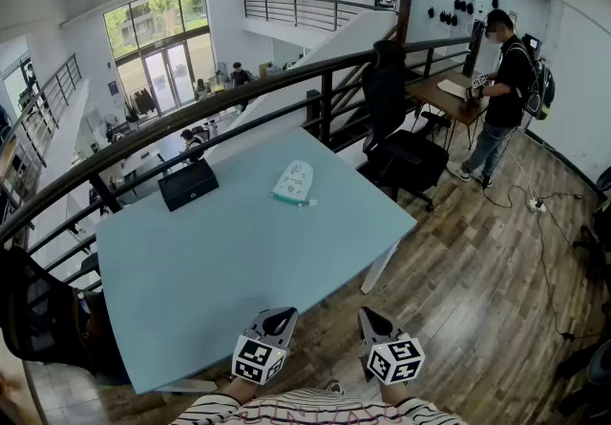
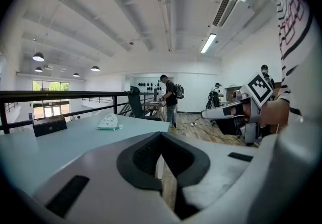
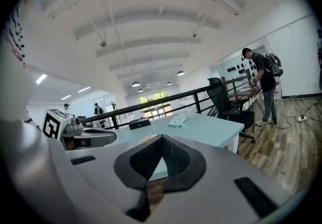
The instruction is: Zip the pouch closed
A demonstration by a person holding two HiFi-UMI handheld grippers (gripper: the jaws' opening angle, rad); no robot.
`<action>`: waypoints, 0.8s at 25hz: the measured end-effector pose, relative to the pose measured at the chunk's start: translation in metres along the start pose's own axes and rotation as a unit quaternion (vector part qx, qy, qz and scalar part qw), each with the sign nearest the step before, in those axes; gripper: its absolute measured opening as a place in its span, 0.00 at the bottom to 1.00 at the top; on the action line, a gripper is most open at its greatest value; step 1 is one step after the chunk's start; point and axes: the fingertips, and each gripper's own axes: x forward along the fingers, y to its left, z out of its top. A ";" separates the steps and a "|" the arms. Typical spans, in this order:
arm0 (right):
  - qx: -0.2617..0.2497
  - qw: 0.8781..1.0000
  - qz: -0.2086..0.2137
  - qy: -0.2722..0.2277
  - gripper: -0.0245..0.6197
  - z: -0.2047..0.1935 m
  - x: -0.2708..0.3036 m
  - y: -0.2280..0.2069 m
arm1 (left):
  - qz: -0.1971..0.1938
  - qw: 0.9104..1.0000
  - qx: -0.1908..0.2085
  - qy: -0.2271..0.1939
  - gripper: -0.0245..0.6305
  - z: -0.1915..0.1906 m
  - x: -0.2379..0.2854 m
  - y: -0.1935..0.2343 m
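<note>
Left tongs [image 1: 278,322] and right tongs [image 1: 374,324] were both closed tight and empty, side by side at the table [image 1: 191,299] edge. Pouch [image 1: 294,182] lay well ahead of them, untouched; reach judged not yet begun.

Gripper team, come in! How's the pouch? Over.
Left gripper and right gripper shut, empty, short of the table. Pouch lies untouched on its far side. Black box sits left of it, not in the way.
</note>
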 end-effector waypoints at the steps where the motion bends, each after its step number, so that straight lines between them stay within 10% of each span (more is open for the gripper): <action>1: 0.001 1.000 -0.001 -0.001 0.08 0.000 0.000 0.000 | -0.002 1.000 0.000 0.000 0.07 0.000 0.000 0.000; 20: 0.012 0.999 0.049 0.006 0.11 0.000 0.005 -0.031 | 0.017 1.000 -0.001 -0.022 0.08 0.012 0.033 -0.019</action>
